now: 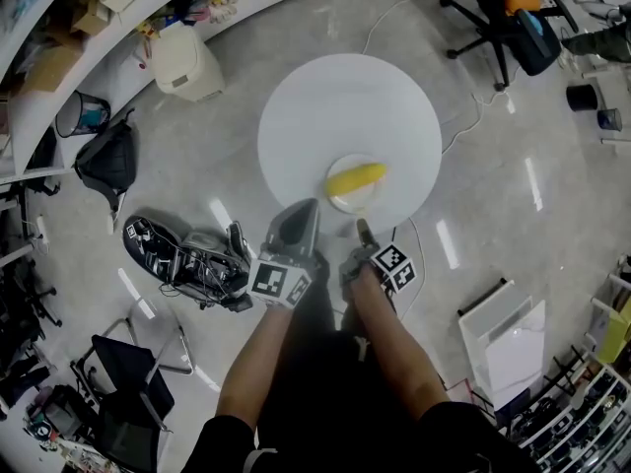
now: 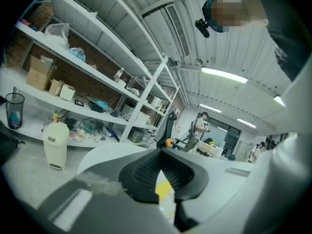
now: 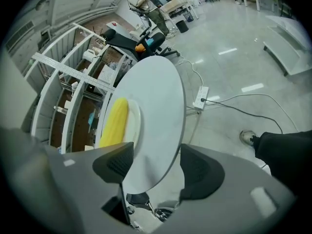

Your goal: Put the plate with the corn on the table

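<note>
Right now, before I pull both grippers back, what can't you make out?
Left gripper view: corn and plate mostly hidden behind the fingers.
Right gripper view: plate's near rim hidden behind one finger.
Head view: table base hidden under its top.

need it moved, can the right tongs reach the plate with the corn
Probably yes: the right tongs are open and the plate sits near the table edge just ahead, nothing between.

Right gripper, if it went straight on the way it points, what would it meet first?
Probably the table, whose edge lies between its open jaws; the plate with corn sits just beyond.
</note>
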`<state>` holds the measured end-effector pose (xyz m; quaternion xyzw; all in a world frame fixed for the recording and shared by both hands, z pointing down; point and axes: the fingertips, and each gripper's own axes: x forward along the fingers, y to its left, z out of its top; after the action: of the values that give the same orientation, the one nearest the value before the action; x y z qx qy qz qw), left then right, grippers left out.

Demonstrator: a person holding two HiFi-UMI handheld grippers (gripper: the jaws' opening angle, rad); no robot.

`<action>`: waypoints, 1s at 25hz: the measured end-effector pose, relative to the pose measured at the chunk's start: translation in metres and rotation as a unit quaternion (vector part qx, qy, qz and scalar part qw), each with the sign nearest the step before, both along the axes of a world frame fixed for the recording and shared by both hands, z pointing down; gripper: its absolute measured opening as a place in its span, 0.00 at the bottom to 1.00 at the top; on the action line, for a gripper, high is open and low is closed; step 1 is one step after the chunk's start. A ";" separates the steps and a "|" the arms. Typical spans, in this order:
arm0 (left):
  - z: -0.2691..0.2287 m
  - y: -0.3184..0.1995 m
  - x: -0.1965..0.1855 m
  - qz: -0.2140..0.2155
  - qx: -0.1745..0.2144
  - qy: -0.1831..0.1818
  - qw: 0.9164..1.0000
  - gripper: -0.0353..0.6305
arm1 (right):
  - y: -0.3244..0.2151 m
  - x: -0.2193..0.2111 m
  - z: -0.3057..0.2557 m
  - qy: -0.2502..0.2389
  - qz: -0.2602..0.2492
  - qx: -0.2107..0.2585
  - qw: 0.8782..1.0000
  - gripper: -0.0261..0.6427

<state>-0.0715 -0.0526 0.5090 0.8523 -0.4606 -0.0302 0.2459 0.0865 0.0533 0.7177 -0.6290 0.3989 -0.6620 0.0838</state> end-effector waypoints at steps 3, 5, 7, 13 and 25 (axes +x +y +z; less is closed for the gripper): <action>-0.005 0.002 0.005 -0.002 0.002 0.000 1.000 0.06 | 0.007 0.005 -0.004 0.001 0.000 -0.011 1.000 0.45; -0.009 0.004 0.008 -0.004 0.003 0.000 1.000 0.06 | 0.012 0.009 -0.008 0.003 -0.002 -0.016 1.000 0.39; -0.012 0.006 0.011 -0.005 0.005 0.000 1.000 0.06 | 0.015 0.012 -0.011 0.005 -0.004 -0.019 1.000 0.31; -0.021 0.010 0.015 -0.010 0.009 -0.003 1.000 0.06 | 0.020 0.017 -0.024 0.013 -0.020 -0.020 1.000 0.16; -0.041 0.012 0.022 -0.022 0.028 -0.011 0.999 0.06 | 0.003 0.010 -0.045 0.013 -0.091 -0.004 0.996 0.06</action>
<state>-0.0498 -0.0404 0.4676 0.8489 -0.4806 -0.0391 0.2165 0.0964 0.0559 0.6729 -0.5986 0.4529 -0.6606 0.0150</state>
